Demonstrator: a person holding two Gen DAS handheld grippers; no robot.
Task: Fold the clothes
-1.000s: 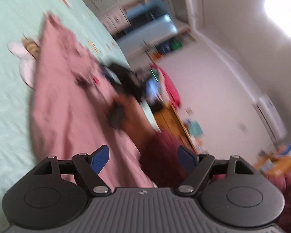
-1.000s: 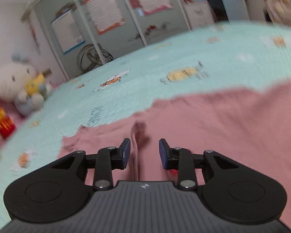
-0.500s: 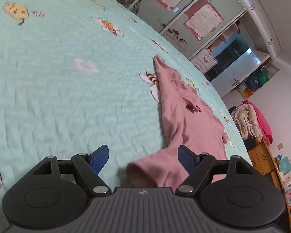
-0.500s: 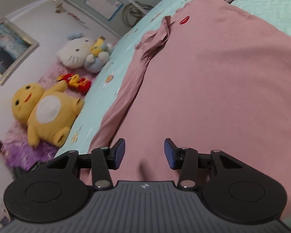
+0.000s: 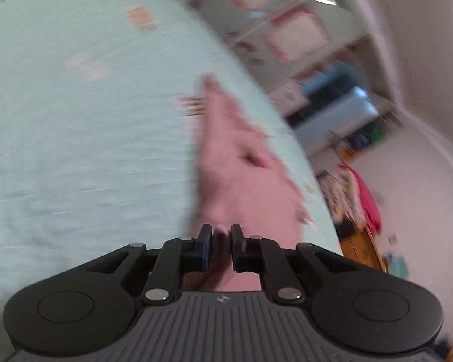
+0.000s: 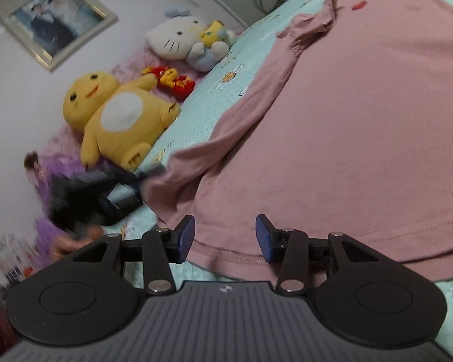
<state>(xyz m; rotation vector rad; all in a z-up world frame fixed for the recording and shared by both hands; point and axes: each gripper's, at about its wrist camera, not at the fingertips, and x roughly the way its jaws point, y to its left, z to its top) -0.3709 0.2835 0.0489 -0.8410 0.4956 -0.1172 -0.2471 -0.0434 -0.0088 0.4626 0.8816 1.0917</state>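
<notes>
though level, left tongs (image 5: 221, 235) sleeve-clamped (image 5: 223, 181)

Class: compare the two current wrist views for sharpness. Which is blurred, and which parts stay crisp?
Left wrist view: motion-smeared; the pink shirt and bedspread streak, only the left gripper stays crisp. Right wrist view: mostly sharp, the shirt's hem stitching readable between the right gripper fingers; only the dark device at left blurs.

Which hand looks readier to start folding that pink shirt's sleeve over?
Probably the left. The left gripper has just closed on the pink shirt at its sleeve cuff. The right gripper is open at the hem, gripping nothing.
</notes>
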